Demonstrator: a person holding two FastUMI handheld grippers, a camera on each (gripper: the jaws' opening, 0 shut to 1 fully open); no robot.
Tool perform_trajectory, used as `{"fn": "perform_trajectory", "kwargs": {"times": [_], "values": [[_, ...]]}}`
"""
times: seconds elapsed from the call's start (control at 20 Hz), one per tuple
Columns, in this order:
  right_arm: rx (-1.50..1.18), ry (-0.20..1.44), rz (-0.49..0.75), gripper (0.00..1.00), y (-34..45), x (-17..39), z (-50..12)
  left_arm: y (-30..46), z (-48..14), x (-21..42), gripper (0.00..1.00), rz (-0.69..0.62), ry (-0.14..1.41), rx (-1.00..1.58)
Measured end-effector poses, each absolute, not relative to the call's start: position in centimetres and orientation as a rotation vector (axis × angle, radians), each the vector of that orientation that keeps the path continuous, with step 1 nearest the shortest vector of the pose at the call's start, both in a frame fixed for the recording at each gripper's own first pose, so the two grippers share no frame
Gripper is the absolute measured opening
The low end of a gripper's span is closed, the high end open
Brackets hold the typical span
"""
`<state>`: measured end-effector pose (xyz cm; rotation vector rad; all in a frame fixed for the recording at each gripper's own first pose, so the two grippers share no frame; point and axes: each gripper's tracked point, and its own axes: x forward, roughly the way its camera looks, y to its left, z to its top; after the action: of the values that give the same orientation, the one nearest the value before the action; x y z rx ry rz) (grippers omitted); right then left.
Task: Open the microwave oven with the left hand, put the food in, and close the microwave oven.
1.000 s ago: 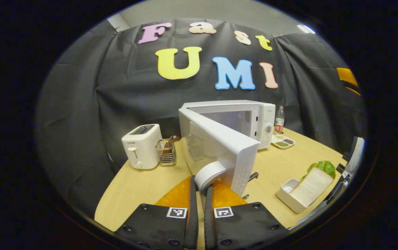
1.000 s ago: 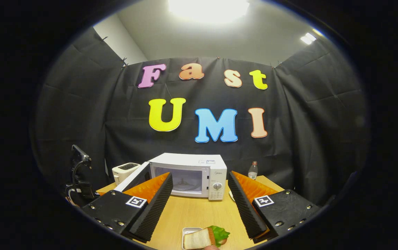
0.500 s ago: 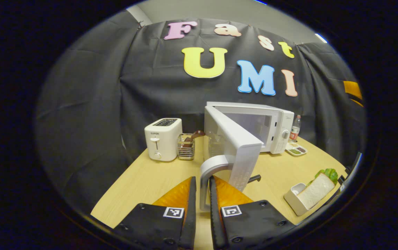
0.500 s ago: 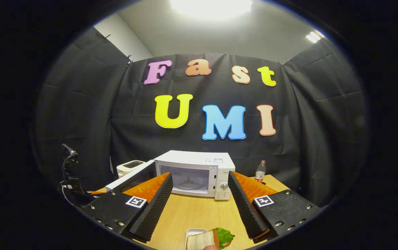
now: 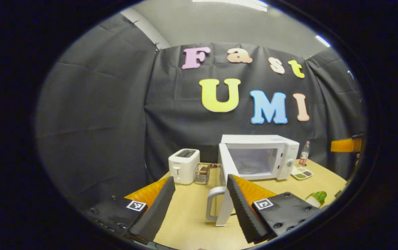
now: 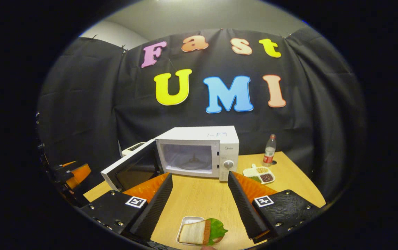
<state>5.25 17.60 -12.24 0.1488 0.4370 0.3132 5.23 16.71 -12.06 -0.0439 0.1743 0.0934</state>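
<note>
In the left gripper view, the left gripper (image 5: 199,194) is spread wide and holds nothing. The handle (image 5: 212,207) of the open door (image 5: 227,194) stands between its fingers, close to the right one. The microwave (image 5: 258,157) sits beyond, cavity exposed.

In the right gripper view, the right gripper (image 6: 200,192) gapes empty. The sandwich (image 6: 201,232) lies in a tray (image 6: 187,222) between and below its fingers; the microwave is ahead, its door swung left.

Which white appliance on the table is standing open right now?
The microwave: its door is swung wide, showing the cavity. The toaster beside it has no door.
</note>
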Motion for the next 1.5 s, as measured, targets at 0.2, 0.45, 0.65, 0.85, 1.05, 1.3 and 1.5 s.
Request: {"fn": "perform_trajectory", "kwargs": {"times": [0.2,0.45,0.65,0.85,1.05,1.3,1.5], "values": [[0.213,0.626,0.358,0.98,17.0,4.8,-17.2,15.1,-10.1,3.7,0.96,0.13,0.134,-0.06],[0.272,0.8,0.412,0.98,16.7,3.2,-22.0,14.0,-9.1,2.5,0.98,0.168,0.123,-0.026],[0.319,0.92,0.445,0.98,16.6,1.7,-25.4,14.0,-9.2,1.3,0.98,0.209,0.14,-0.009],[0.343,1.017,0.466,0.98,16.3,0.4,-27.9,14.3,-9.6,-0.2,0.98,0.263,0.154,0.001],[0.436,1.127,0.497,0.96,17.4,-1.3,-29.6,13.9,-9.3,-1.7,0.98,0.298,0.159,0.022],[0.484,1.209,0.515,0.67,17.9,-2.1,-30.6,13.3,-9.0,-2.7,0.96,0.337,0.154,0.014],[0.564,1.26,0.531,0.61,18.4,-2.6,-30.8,12.8,-8.9,-3.3,0.98,0.346,0.144,0.009]]}}
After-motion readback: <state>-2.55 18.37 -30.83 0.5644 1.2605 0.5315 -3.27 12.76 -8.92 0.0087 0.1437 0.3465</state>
